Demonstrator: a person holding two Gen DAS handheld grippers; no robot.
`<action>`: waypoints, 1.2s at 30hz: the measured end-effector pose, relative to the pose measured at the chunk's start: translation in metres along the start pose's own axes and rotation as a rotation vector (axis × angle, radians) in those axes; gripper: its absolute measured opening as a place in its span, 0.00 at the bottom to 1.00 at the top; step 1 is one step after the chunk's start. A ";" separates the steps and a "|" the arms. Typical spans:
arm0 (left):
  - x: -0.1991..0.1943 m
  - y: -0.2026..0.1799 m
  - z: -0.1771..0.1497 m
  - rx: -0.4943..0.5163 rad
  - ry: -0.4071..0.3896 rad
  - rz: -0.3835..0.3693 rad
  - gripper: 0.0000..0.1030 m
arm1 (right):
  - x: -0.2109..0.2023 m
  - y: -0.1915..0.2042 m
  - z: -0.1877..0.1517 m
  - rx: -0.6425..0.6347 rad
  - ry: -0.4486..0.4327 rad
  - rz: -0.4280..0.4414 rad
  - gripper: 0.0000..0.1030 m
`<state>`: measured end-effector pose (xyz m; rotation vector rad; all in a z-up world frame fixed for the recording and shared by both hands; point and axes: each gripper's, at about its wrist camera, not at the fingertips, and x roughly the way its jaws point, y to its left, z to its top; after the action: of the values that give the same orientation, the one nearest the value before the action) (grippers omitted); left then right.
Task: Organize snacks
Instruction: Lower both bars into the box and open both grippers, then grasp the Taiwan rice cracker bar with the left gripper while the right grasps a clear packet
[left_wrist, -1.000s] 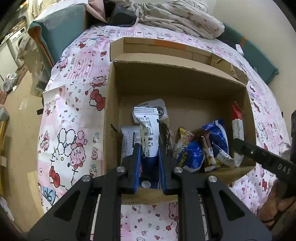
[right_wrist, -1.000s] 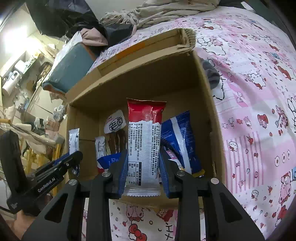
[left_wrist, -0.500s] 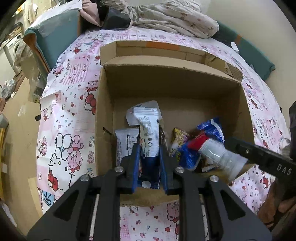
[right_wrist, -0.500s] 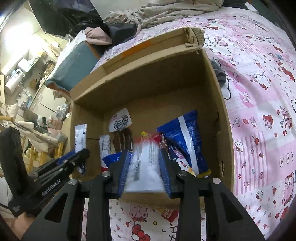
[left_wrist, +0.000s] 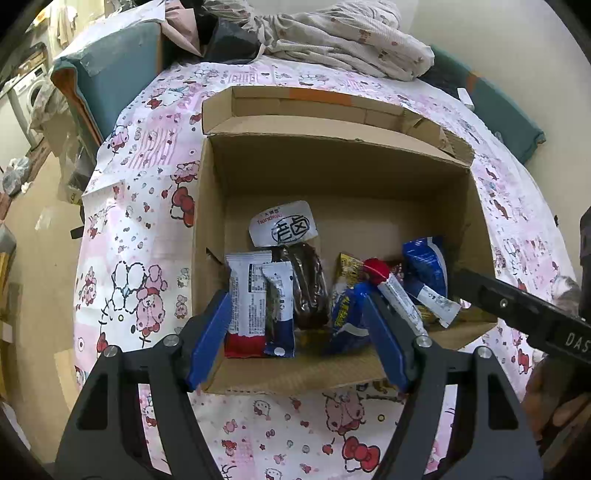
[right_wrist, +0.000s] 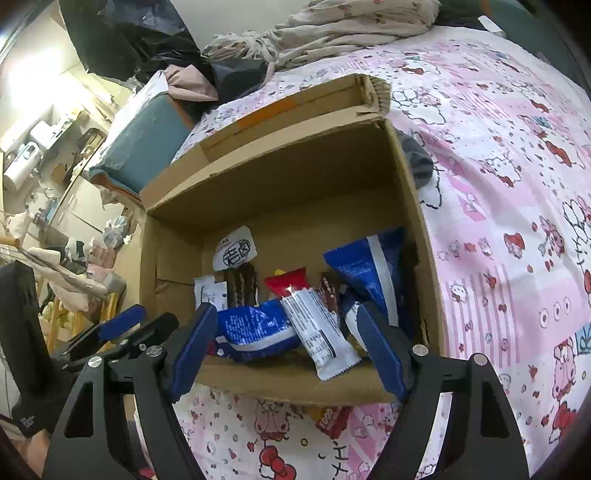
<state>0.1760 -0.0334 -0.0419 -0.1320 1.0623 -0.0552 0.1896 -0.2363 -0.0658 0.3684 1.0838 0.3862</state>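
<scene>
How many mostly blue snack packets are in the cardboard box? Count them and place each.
2. A crumpled blue packet lies near the front wall of the cardboard box; a larger blue packet leans by its right wall. More may be buried under the pile.

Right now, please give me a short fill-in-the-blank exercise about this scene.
1. The snacks lie inside a ____ box.
2. Both the left gripper and the right gripper stand ____.
3. The white packet with the red end rests ____ the box.

Missing words: cardboard; open; inside
</scene>
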 end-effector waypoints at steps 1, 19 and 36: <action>-0.001 0.000 0.000 -0.001 -0.002 0.002 0.68 | -0.003 -0.001 -0.001 0.006 -0.004 -0.002 0.79; -0.026 0.003 -0.028 -0.060 0.024 -0.069 0.68 | -0.051 -0.031 -0.036 0.111 -0.037 -0.017 0.79; -0.026 0.008 -0.055 -0.115 0.082 -0.083 0.68 | -0.033 -0.086 -0.071 0.246 0.117 -0.203 0.78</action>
<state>0.1151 -0.0267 -0.0469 -0.2800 1.1418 -0.0750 0.1220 -0.3199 -0.1107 0.4526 1.2749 0.0940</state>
